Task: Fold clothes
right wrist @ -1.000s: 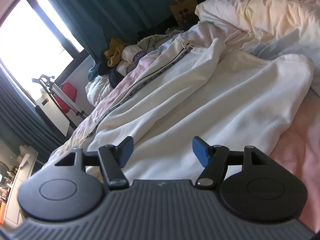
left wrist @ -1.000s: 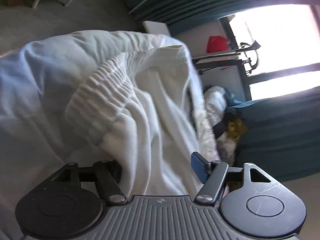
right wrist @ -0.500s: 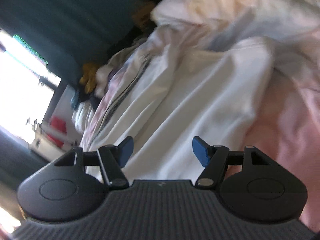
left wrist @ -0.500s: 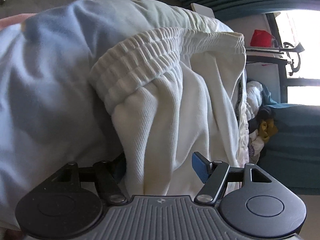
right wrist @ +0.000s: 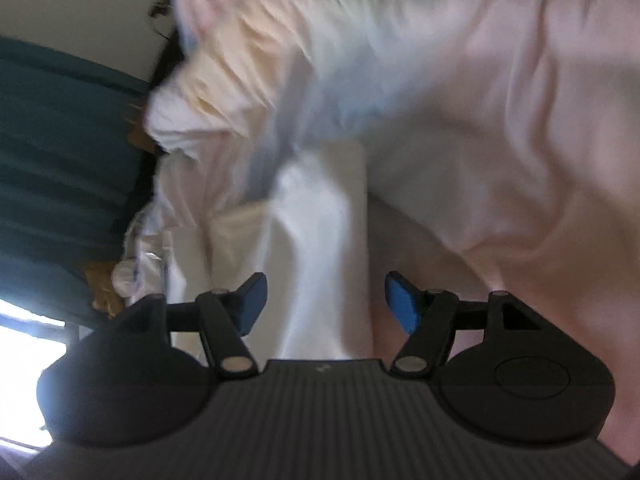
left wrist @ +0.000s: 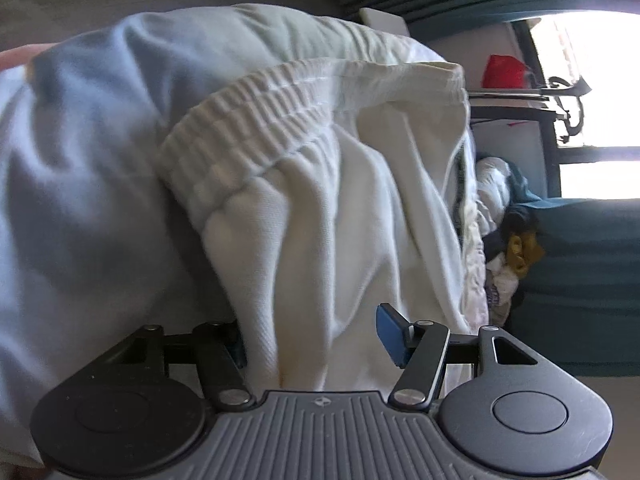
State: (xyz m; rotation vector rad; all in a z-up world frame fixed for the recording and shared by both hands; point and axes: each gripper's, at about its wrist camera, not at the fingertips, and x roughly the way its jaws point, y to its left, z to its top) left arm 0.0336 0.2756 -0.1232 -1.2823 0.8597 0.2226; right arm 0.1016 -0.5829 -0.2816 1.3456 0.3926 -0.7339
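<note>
Left gripper (left wrist: 316, 340) closing, white trousers (left wrist: 320, 216) bunched between its jaws (left pad hidden by cloth); ribbed waistband (left wrist: 256, 120) above, pale bedding (left wrist: 80, 160) beside.

The pants (left wrist: 320, 220) lie on the bed cover (left wrist: 80, 200), with the stretchy waistband (left wrist: 248, 128) at the far end, running across the top. The cloth of the pants comes down between the two fingers of the left gripper (left wrist: 316, 340), whose jaws are closing. To the right of the pants sits a pile of clothes (left wrist: 508, 240), and behind the pile is a curtain (left wrist: 580, 280). The right gripper (right wrist: 324, 300) hangs over a strip of the pants (right wrist: 316, 240), with the bed sheet (right wrist: 520, 160) to its right
</note>
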